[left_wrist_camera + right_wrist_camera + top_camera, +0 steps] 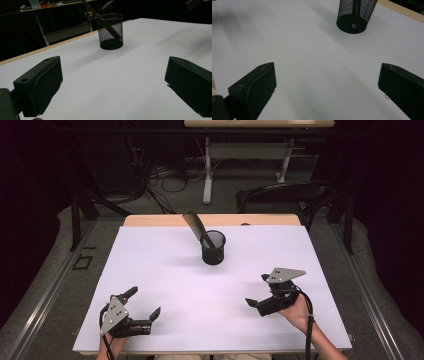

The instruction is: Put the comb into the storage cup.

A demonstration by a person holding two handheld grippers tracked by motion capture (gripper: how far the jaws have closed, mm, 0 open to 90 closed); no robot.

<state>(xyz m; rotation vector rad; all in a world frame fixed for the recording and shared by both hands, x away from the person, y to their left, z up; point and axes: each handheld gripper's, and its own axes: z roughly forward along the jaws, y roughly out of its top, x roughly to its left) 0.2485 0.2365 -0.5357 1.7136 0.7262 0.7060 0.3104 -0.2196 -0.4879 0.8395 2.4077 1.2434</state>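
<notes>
While both my grippers sit low near my edge of the white table (165, 270), nothing is in hand: left gripper (146, 306) jaws wide apart, right gripper (257, 291) jaws wide apart too, both empty. Black mesh pen cup (213, 247) stands upright toward the far middle of the table, well apart from both grippers. Dark flat strip, looks like a comb (196, 227), leans in the cup, top end poking out up-left over the rim; a thin curved piece beside it, can't tell what. Judgement: cup is light, stiff wire mesh, tips easily, so pinch the rim wall. Comb looks thin, rigid, maybe slick; grip the flat faces of the exposed upper end, lift straight out
</notes>
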